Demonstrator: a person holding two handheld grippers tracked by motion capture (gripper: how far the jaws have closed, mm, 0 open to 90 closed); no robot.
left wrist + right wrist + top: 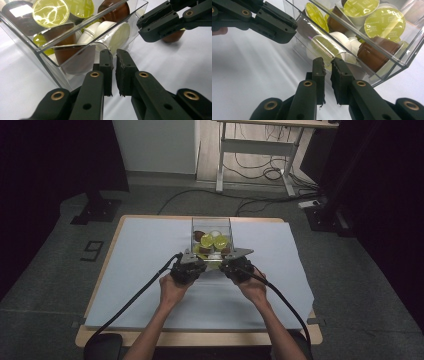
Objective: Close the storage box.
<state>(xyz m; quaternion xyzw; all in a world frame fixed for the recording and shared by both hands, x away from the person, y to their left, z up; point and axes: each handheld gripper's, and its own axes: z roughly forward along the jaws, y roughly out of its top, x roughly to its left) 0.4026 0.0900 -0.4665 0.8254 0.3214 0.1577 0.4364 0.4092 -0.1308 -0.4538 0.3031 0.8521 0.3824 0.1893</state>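
A clear plastic box (pixel 212 219) stands in the middle of the table, filled with several coffee capsules. Green-lidded ones (pixel 384 22) lie on top, brown ones (pixel 374 53) and white ones (pixel 117 33) below. My left gripper (pixel 113 52) is shut, its tips against the box's near wall (pixel 50 62), and I see nothing between the pads. My right gripper (pixel 327 61) is shut too, tips at the same low front wall (pixel 387 67). In the high view the left gripper (pixel 196 260) and the right gripper (pixel 227 260) sit side by side at the box's front.
One brown capsule (pixel 175 36) lies loose on the white table cover (pixel 150 270), behind the right gripper's jaws. Cables trail from both grippers toward the table's near edge. Open cover lies left, right and in front of the box.
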